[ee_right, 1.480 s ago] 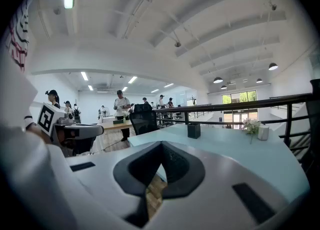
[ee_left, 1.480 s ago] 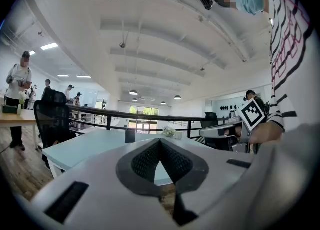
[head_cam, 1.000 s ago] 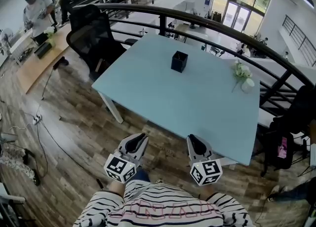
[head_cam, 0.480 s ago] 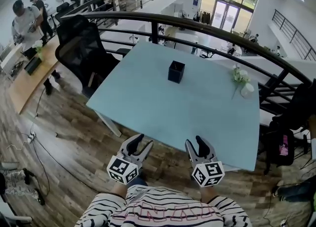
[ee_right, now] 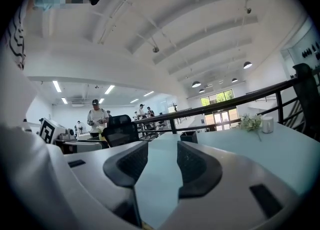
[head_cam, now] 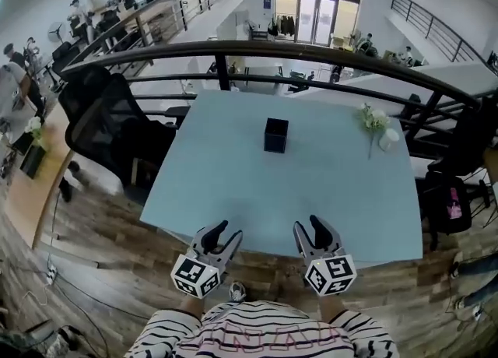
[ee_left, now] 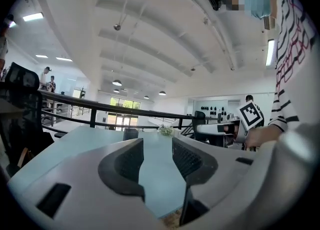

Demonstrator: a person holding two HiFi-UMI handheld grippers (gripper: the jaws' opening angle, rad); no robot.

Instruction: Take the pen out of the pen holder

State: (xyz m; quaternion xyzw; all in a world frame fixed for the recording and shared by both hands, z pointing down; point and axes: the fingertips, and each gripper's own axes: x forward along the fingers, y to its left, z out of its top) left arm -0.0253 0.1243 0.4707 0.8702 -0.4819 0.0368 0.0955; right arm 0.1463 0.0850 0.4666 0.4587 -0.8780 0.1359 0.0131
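Observation:
The black square pen holder (head_cam: 275,135) stands upright on the pale blue table (head_cam: 233,185), toward its far middle. It is small and distant in the left gripper view (ee_left: 131,134) and in the right gripper view (ee_right: 189,137). No pen shows above its rim in any view. My left gripper (head_cam: 228,229) and right gripper (head_cam: 307,224) hover side by side over the table's near edge, far short of the holder. Both have just been opening and stand open, with nothing between the left jaws (ee_left: 157,144) or the right jaws (ee_right: 162,146).
A small vase of white flowers (head_cam: 373,119) and a white cup (head_cam: 389,138) sit at the table's far right. A black office chair (head_cam: 109,123) stands left of the table. A dark railing (head_cam: 311,51) curves behind it. A dark bag (head_cam: 451,201) rests at the right.
Both grippers' jaws went from shut to open. The view has moved closer to the table, and the grippers now reach over its near edge.

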